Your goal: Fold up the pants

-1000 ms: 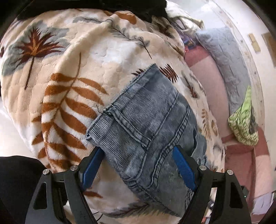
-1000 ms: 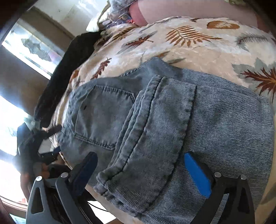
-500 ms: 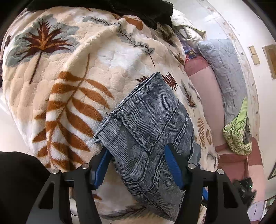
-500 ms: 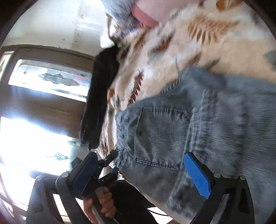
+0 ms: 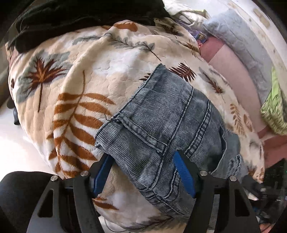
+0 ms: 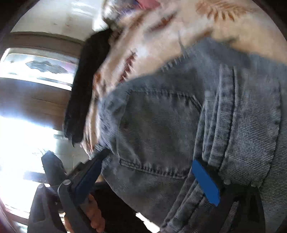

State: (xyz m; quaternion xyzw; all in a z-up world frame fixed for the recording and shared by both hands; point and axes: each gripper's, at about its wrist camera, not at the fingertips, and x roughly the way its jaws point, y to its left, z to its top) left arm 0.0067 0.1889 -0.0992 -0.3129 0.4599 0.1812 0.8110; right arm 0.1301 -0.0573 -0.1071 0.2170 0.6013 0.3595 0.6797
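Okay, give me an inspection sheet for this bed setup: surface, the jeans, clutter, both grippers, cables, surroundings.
Surface: leaf-print blanket, rumpled.
Job's things: jeans folded into a stack near the blanket's edge.
Clutter: black garment at the far edge; green cloth and grey pillow beside.
Grippers: left gripper jaws opening, straddling the jeans' corner; right gripper jaws apart around the pocket area, view blurred.
Cables: nothing seen clearly.
Surroundings: bright window; pink sheet.

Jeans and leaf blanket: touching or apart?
Touching. The left wrist view shows the folded jeans lying directly on the blanket, no gap.
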